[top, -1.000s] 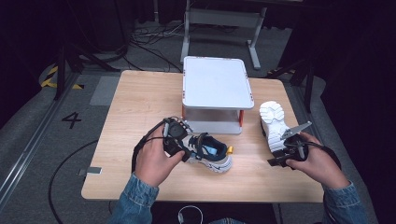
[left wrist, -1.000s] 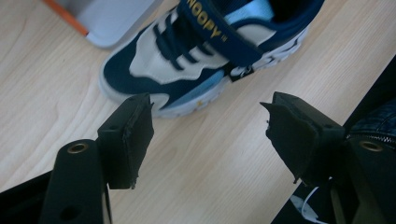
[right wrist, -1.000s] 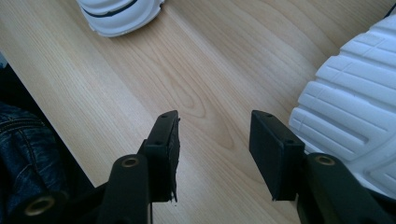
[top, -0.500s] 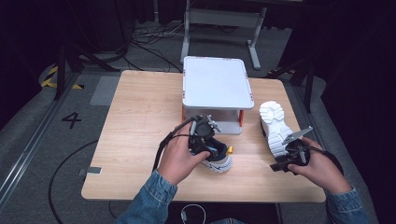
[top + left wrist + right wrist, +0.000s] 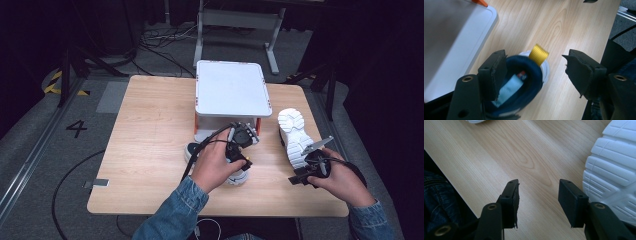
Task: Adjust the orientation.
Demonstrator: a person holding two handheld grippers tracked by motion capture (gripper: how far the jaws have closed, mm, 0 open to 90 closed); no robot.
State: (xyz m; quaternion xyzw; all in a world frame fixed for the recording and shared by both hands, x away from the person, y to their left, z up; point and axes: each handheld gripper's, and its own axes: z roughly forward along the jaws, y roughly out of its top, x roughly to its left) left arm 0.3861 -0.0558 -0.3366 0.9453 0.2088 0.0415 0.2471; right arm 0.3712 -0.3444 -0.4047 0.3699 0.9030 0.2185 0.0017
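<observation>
On the light wooden counter point(image 5: 150, 125), toward its far edge and about midway along it, stands a white, flat-topped plastic stand on short orange legs point(image 5: 231, 94), the largest thing here. Near the right edge lies a white chunky-soled trainer on its side point(image 5: 294, 136), its ribbed sole turned up; the same sole fills the right of the right gripper view point(image 5: 614, 170). Just in front of the stand, close to the middle of the counter, sits the other trainer, white with a navy padded collar point(image 5: 239, 176), mostly covered by the person's left hand in the high view. From the left gripper view its opening faces up, with a pale blue insole inside and a yellow woven pull loop point(image 5: 538, 53) at the heel.

The left tool point(image 5: 535, 72) hovers over that collar, one jaw dipping inside the opening, the other out past the heel over bare wood. Its jaws have just been closing a little, yet they stand apart and press on nothing. The right tool point(image 5: 537, 200) is near the front right corner, just beside the sideways trainer's sole, jaws spread over bare wood and grasping nothing.
</observation>
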